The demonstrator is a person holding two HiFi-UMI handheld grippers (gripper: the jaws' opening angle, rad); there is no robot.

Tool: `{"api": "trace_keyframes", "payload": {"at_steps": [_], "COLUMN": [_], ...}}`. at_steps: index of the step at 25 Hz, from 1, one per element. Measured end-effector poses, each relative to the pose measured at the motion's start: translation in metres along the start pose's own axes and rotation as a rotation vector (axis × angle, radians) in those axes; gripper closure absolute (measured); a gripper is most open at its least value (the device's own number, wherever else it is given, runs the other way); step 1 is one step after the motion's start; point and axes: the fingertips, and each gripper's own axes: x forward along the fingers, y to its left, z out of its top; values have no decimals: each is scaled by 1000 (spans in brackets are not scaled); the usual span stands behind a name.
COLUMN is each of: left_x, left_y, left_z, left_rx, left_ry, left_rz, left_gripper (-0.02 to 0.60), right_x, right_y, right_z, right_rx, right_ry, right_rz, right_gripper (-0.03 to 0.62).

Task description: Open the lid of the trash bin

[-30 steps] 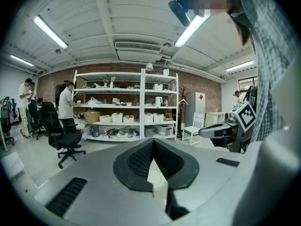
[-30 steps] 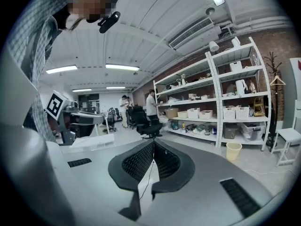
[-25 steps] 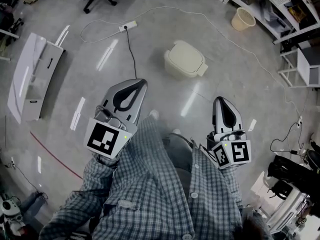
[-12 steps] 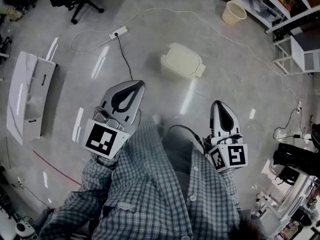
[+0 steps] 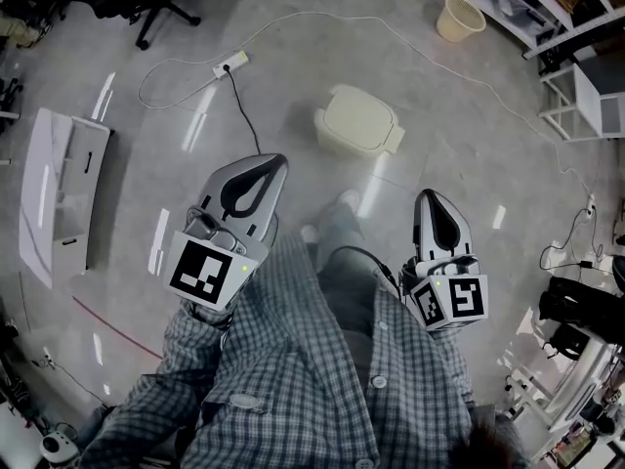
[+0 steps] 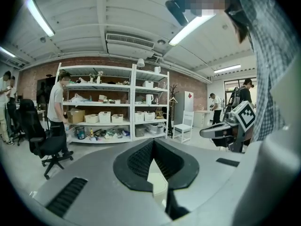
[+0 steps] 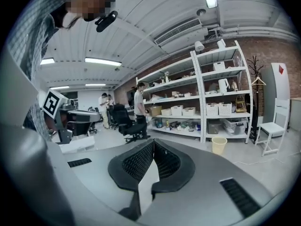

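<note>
In the head view, the left gripper (image 5: 276, 161) sits toward 9 o'clock of centre, held out from the body, its nose aimed at about 1 o'clock. Its jaws meet at the tips, with only the teardrop hollow behind them and nothing held between. The left cube (image 5: 207, 270) rides at its rear, just ahead of the checked left sleeve (image 5: 186, 360). The right gripper (image 5: 430, 194) sits toward 4 o'clock, nose at 12 o'clock. Its jaws are likewise closed at the tips and empty. The right cube (image 5: 451, 301) is at its rear, against the right sleeve (image 5: 430, 369). The grippers are well apart and roughly level.
</note>
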Motion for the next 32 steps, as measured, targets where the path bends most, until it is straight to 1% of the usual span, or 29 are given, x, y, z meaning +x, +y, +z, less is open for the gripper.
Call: {"api": "trace_keyframes", "payload": {"at_steps": [4, 7, 11, 16, 21, 25, 28, 32], "left_x": [24, 45, 74, 102, 127, 141, 151, 163], "left_y": [12, 15, 20, 25, 29, 37, 42, 55], "left_z": [13, 23, 39, 47, 52, 44, 37, 31], "left_rx": [31, 36, 41, 37, 47, 33, 22, 20], "left_ry": [-22, -21, -28, -15, 1, 19, 40, 56], "left_rz": [5, 0, 11, 26, 29, 42, 23, -22], "left_gripper": [577, 577, 577, 577, 577, 577, 577, 577], "right_x": [20, 33, 53, 74, 83, 91, 92, 103], "right_y": [-16, -34, -57, -79, -94, -101, -101, -93], "right_z": [11, 17, 29, 36, 27, 13, 3, -1], "right_rx": [-17, -9, -9, -5, 0, -4, 19, 53], "right_ry": [-12, -10, -13, -8, 17, 52, 84, 100], "right_rz": [10, 9, 27, 50, 64, 72, 60, 22], "right_gripper": [576, 576, 576, 576, 576, 576, 576, 576]}}
